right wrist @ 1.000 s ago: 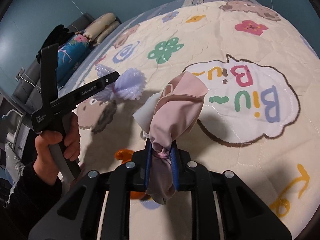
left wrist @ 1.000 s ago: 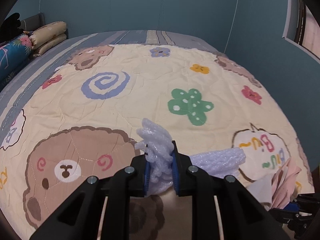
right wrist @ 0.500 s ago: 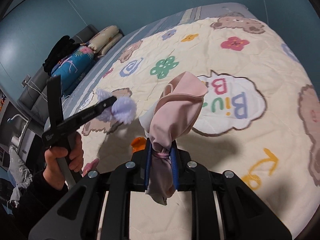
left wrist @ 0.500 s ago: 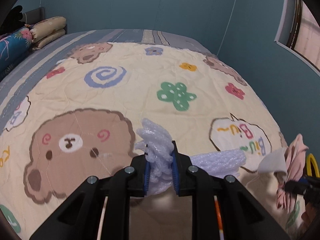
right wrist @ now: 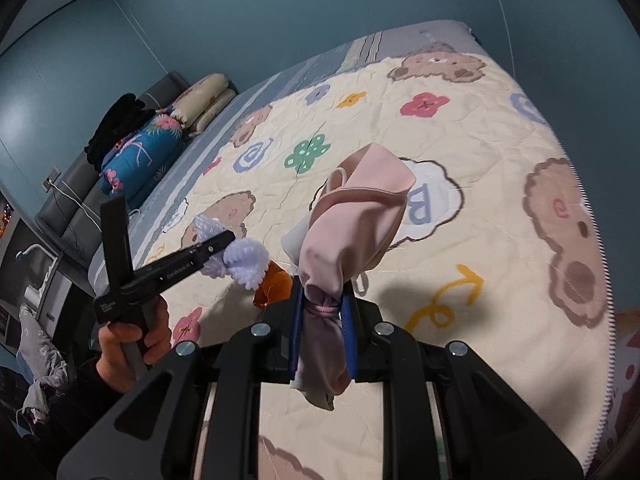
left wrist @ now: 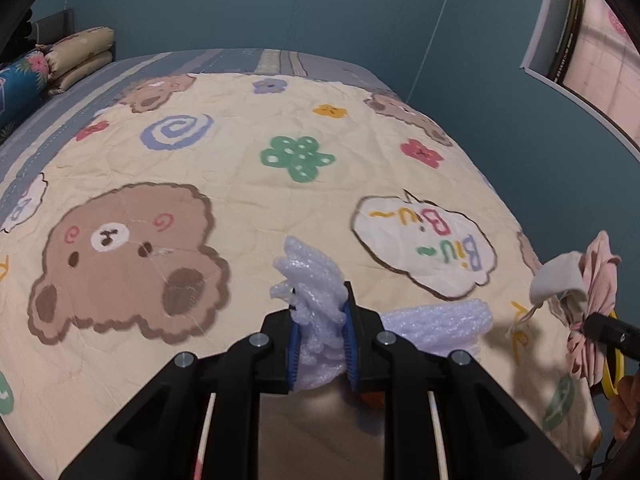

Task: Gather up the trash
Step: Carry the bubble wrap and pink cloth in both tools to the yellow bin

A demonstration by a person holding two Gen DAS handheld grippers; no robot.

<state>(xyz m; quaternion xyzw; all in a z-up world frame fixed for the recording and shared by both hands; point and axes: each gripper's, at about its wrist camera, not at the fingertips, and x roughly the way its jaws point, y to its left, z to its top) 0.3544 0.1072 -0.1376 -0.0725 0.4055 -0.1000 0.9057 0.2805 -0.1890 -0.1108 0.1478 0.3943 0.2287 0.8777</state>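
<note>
Left gripper (left wrist: 320, 336) was seen clamped on a wad of white foam wrap (left wrist: 310, 280), low centre of the left wrist frame. The wad stood up between the blue pads, and a second lobe of it trailed to the right, so its long axis was judged to run roughly across the jaws.

Right gripper (right wrist: 322, 332) was seen clamped on a bunched pink cloth (right wrist: 356, 224), centre of the right wrist frame. The cloth's long axis rose up and away from the jaws and a white scrap showed at its left edge.

Both loads were held off the quilt (left wrist: 240, 184), neither touching it. From the right wrist view, the foam was noted at middle left, just beside the cloth but apart from it. An orange scrap (right wrist: 274, 284) was seen between the two, partly hidden behind the right gripper; whether it lay on the quilt could not be told.

No bin was visible in either view. The orange scrap was judged about equally near to either gripper, though both were full.
</note>
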